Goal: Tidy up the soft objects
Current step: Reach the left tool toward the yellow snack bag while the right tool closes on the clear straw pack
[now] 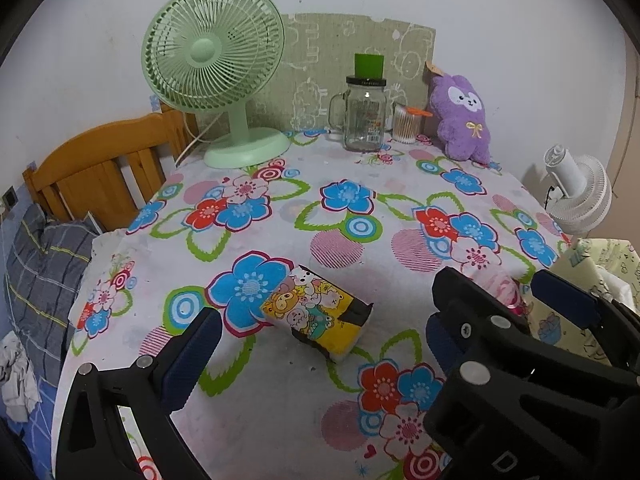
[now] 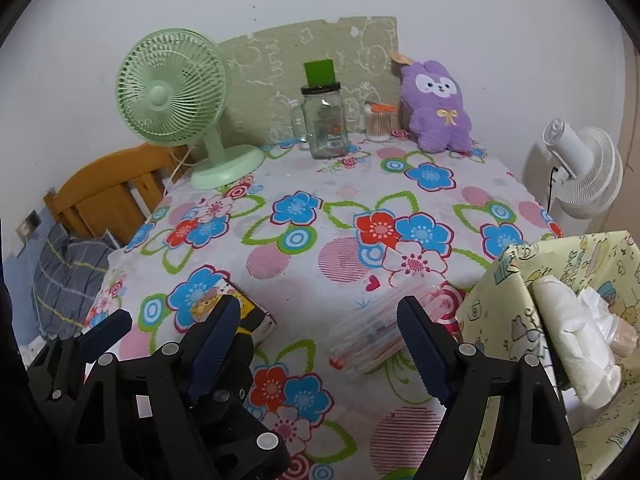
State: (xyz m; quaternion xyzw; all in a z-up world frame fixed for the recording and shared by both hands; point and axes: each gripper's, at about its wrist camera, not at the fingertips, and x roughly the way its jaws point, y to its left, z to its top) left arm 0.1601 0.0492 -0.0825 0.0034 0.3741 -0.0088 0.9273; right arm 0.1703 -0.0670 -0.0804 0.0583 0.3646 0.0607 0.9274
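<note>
**Two grippers hang over a flowered counter of soft packs**

Nearest, the left gripper (image 1: 320, 336) stands with its fingers spread wide and nothing in them; the yellow cartoon-print tissue pack (image 1: 318, 314) lies on the flowered cloth (image 1: 280, 420) between and just beyond their tips, untouched. The right gripper (image 2: 316, 336) is likewise wide apart and empty, with a clear-wrapped pink-and-white pack (image 2: 370, 338) lying flat on the cloth between its fingers, close to the right one; whether that finger touches it cannot be told. At the counter's right edge a pale yellow cartoon-print box (image 2: 516, 300) stands open, holding white, plastic-wrapped soft goods (image 2: 576, 344) that rise above its wall. Farther back, along the wall, stand a green desk fan (image 1: 214, 68), a clear glass jar mug (image 1: 364, 118) with a green cap on its lid and no visible contents, a small tub of cotton swabs (image 1: 406, 124), and a purple plush rabbit (image 1: 462, 116) sitting upright. A white fan (image 2: 580, 168) stands beyond the counter at right.
</note>
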